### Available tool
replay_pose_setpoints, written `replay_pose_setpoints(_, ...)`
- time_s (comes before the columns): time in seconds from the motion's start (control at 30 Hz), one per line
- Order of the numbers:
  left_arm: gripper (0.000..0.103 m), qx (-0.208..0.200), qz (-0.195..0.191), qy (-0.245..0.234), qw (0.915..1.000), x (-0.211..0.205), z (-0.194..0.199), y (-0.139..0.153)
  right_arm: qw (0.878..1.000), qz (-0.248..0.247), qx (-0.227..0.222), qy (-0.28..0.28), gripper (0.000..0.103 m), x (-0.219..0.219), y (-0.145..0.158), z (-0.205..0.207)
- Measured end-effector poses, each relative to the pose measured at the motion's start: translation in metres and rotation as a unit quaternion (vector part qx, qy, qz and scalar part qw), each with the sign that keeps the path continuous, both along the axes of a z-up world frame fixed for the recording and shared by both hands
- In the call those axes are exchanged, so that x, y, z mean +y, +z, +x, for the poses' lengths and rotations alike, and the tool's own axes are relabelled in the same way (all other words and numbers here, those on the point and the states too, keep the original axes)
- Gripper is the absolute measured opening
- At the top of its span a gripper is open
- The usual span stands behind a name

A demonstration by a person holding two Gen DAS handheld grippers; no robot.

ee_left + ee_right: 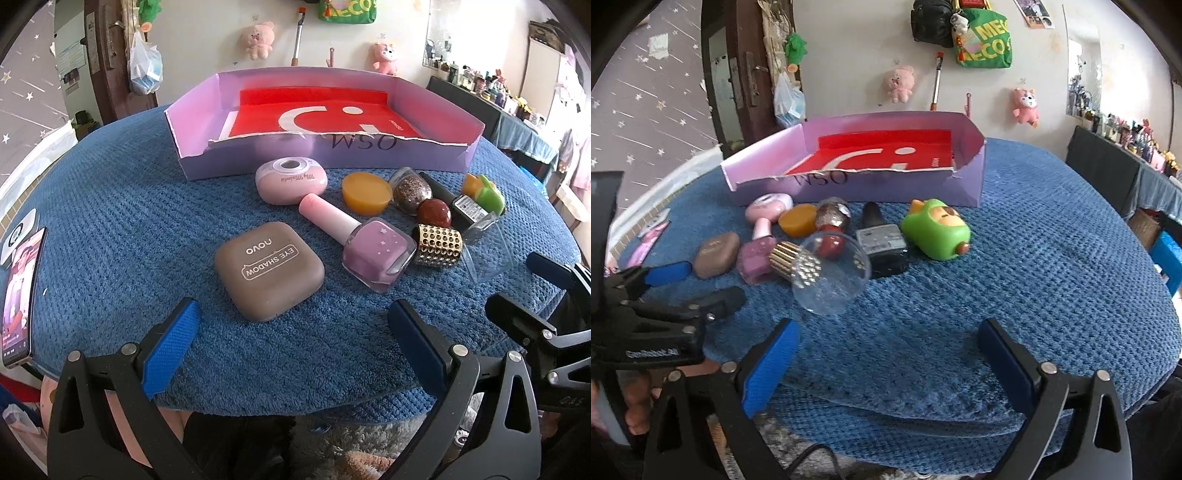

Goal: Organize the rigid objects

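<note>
A lilac cardboard tray [369,157] [905,190] with a red sheet inside stands at the back of the blue cloth. In front of it lie a brown eye-shadow case [267,269] [714,254], a pink nail-polish bottle [360,243] [757,254], a pink round case [291,181] [768,206], an orange disc [365,194] [798,219], a gold studded ring [437,245] [786,258], a clear cup [487,254] [831,275], a dark bottle [882,242] and a green toy [936,229] [485,192]. My left gripper [291,343] is open before the eye-shadow case. My right gripper [886,362] is open and empty.
A phone [18,295] lies at the cloth's left edge. The right gripper shows in the left wrist view [546,295], and the left gripper in the right wrist view [683,288]. Dark chairs [1108,173] stand at the far right. Plush toys hang on the wall.
</note>
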State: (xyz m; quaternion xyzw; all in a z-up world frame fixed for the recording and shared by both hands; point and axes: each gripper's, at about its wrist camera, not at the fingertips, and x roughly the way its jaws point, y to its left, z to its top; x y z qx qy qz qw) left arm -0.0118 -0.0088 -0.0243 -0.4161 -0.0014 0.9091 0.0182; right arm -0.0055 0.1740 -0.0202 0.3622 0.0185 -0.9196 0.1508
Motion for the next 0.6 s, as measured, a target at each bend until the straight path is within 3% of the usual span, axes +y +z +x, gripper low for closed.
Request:
replay_pose_setpoints(0.23, 0.093, 0.001, 0.022, -0.019, 0.9996, 0.003, -0.003, 0.004, 0.999, -0.010, 0.003, 0.032, 0.087, -0.012, 0.004, -0.002)
replay_pose_setpoints(0.43, 0.093, 0.001, 0.033, -0.021, 0.9992, 0.004, -0.007, 0.005, 0.999, -0.030, 0.010, 0.029, 0.083, -0.010, 0.014, -0.007)
replay_pose_setpoints(0.6, 0.093, 0.002, 0.030, -0.019, 0.9994, 0.007, -0.009, 0.004, 0.997, -0.060, -0.012, 0.036, 0.079, -0.010, 0.012, -0.017)
